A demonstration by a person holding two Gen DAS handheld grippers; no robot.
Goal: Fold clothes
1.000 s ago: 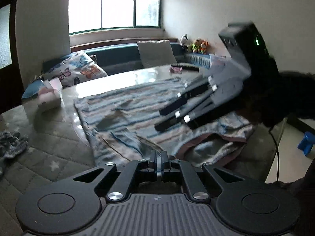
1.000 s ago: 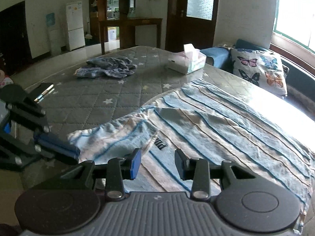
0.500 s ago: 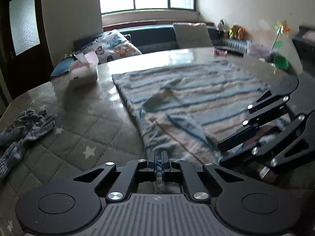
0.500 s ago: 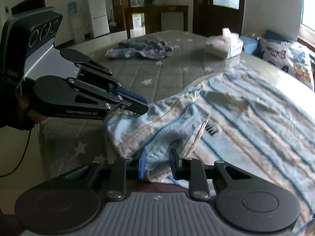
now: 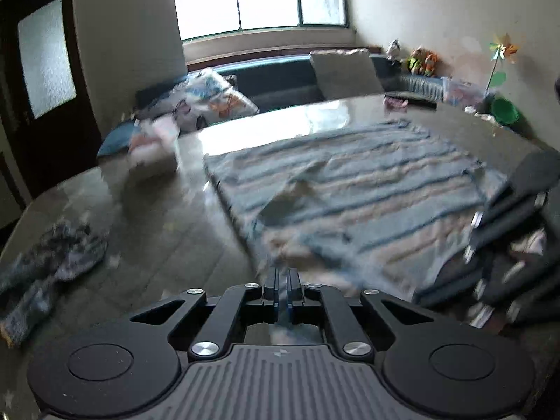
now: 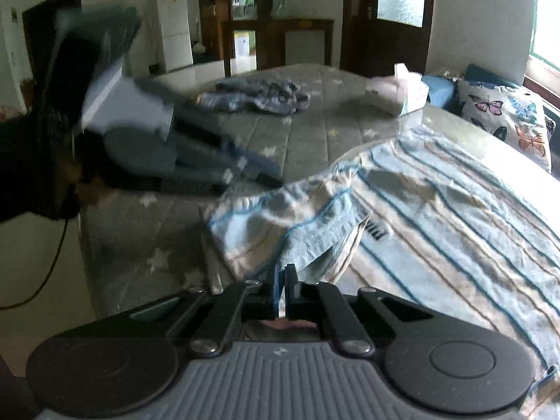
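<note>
A light blue and tan striped garment (image 5: 367,189) lies spread on the quilted grey table (image 5: 168,245). My left gripper (image 5: 281,280) is shut on its near corner, and cloth shows between the fingers. In the right wrist view the garment (image 6: 455,217) has a bunched, folded-over corner in front of my right gripper (image 6: 282,276), which is shut on the fabric's near edge. The left gripper (image 6: 266,171) shows there blurred at the upper left, low over the table beside the garment. In the left wrist view the right gripper (image 5: 490,245) is at the far right edge.
A crumpled blue-grey garment (image 6: 259,98) lies further back on the table, with a tissue box (image 6: 406,94) to its right. A butterfly pillow (image 6: 504,119) rests on the bench beyond. The table's edge drops away at the left, where a cable (image 6: 42,273) hangs.
The right jaws have closed on the garment's near edge. In the left wrist view the right gripper has shifted from the middle to the far right. The left jaws have stayed shut.
</note>
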